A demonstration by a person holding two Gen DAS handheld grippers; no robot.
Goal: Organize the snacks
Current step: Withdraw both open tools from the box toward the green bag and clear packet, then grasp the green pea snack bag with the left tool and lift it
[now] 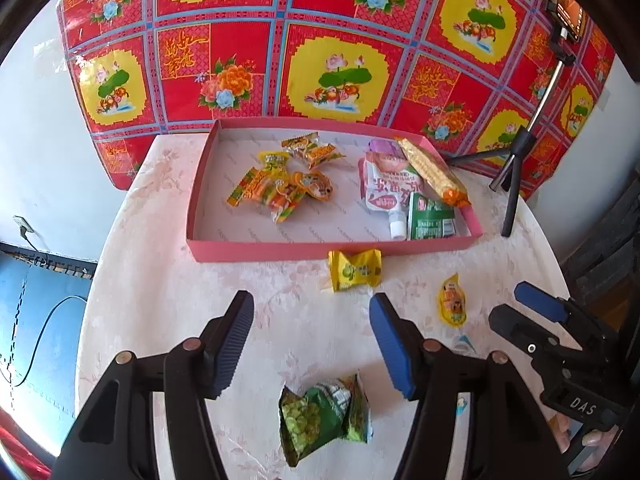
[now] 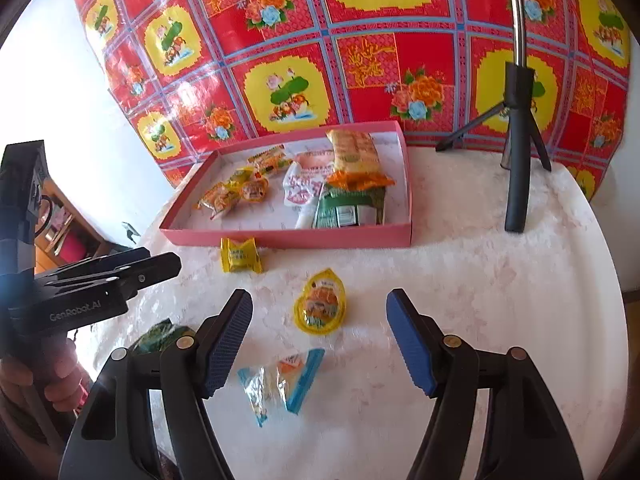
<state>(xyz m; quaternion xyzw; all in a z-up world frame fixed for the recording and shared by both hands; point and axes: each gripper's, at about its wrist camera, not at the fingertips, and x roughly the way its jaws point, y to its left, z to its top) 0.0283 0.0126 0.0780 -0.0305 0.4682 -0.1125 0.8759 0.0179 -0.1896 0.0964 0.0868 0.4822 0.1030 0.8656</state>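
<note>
A pink tray [image 1: 280, 249] [image 2: 288, 237] at the back of the table holds several snack packets, a white pouch [image 1: 390, 188] and a long biscuit pack [image 1: 434, 170]. Loose on the table lie a yellow packet [image 1: 354, 270] [image 2: 240, 256], an orange-yellow pouch [image 1: 452, 300] [image 2: 320, 308], a green pea bag [image 1: 324, 412] [image 2: 160, 336] and a blue-white wrapper [image 2: 280, 380]. My left gripper [image 1: 312, 308] stands open above the green bag, nothing between its fingers. My right gripper [image 2: 320, 308] stands open, with the orange-yellow pouch lying on the table between its fingertips and the blue-white wrapper nearer the camera.
A black tripod [image 1: 516, 160] [image 2: 520, 152] stands at the back right of the round white table [image 1: 160, 280] [image 2: 500, 280]. A red flowered cloth [image 1: 320, 40] hangs behind. A hand [image 2: 56, 376] holds the left gripper's handle.
</note>
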